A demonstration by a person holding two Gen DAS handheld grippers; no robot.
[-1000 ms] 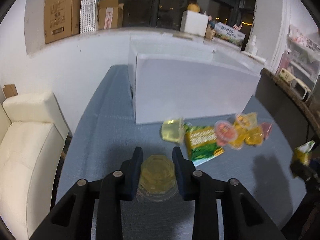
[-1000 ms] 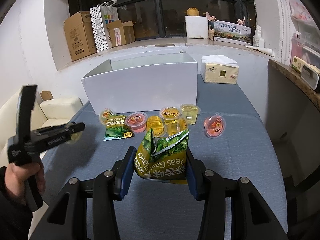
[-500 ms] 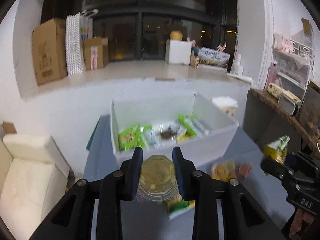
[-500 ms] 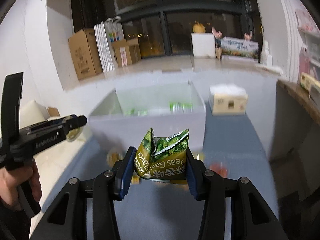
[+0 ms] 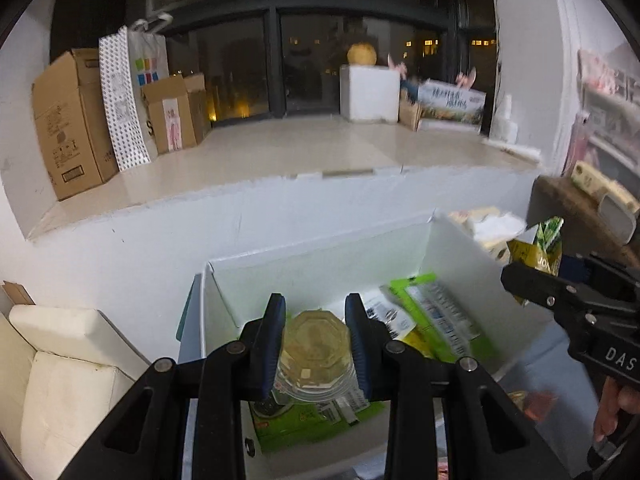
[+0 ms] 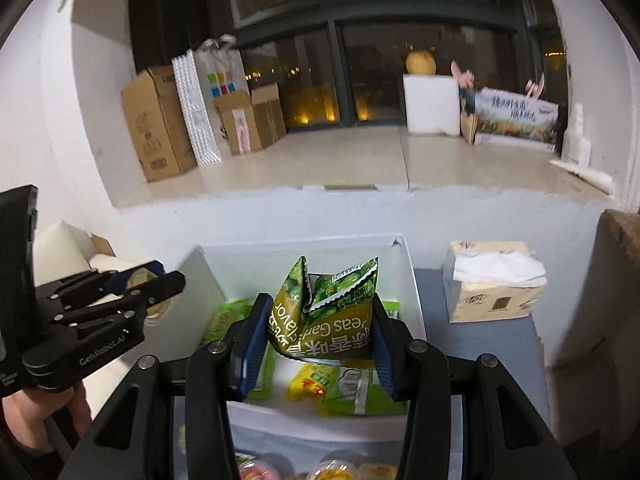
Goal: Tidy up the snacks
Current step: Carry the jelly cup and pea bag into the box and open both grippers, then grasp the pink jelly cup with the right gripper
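Observation:
My left gripper [image 5: 316, 312] is shut on a clear yellow jelly cup [image 5: 314, 350] and hangs over the left half of the open white box [image 5: 320, 268]. My right gripper [image 6: 318, 312] is shut on a green pea snack bag [image 6: 328, 316], held above the right half of the same white box [image 6: 414, 300]. Several green snack packets [image 5: 432, 316] lie inside the box. In the right wrist view the left gripper [image 6: 160, 284] shows at the left edge with its jelly cup. In the left wrist view the right gripper [image 5: 520, 276] shows at the right with the pea snack bag [image 5: 540, 248].
More jelly cups [image 6: 332, 470] sit on the blue-grey table in front of the box. A tissue pack [image 6: 494, 286] stands right of the box. A white seat [image 5: 60, 364] is at the left, a windowsill with cardboard boxes [image 5: 72, 120] behind.
Both grippers rose from the table and moved forward over the white box, each keeping its snack. The box's inside has come into view.

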